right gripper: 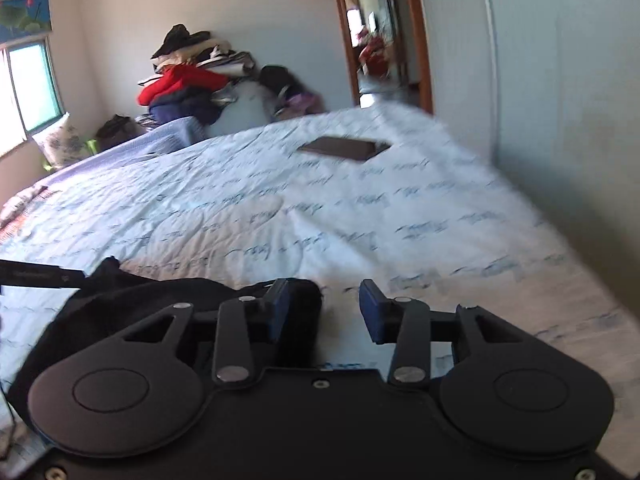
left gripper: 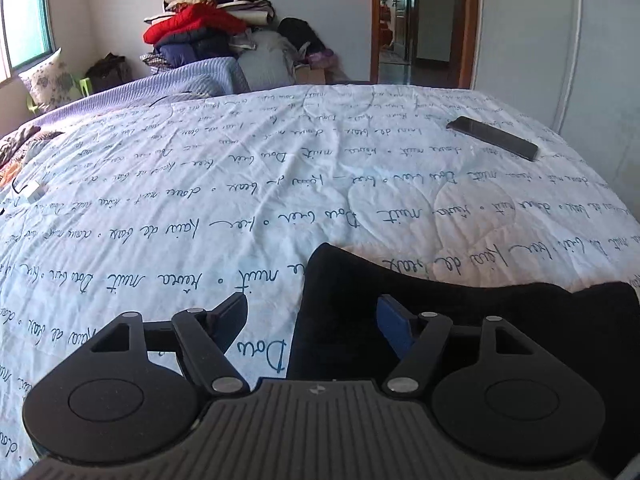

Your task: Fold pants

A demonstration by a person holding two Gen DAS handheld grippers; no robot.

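From where I'm driving, there's one pair of black fabric pants [left gripper: 460,312] bunched at the near edge of the bed, its long axis running roughly left to right across my view, one corner poking up toward the far wall. Can't tell waist from cuffs in that lump.

Two tongs in play. The left tongs [left gripper: 316,320] stand wide, the pants edge lying between the pads, but nothing's pinched. The right tongs [right gripper: 324,308] are partly apart, with the pants end just beside the left pad; no grip that I can see.

One dark flat phone [left gripper: 494,138] lies well apart, farther up the white quilt with blue cursive writing [left gripper: 240,200]. One heap of clothes [left gripper: 200,32] is piled at the far wall, plus one window [left gripper: 24,20] and one open doorway [left gripper: 416,20].
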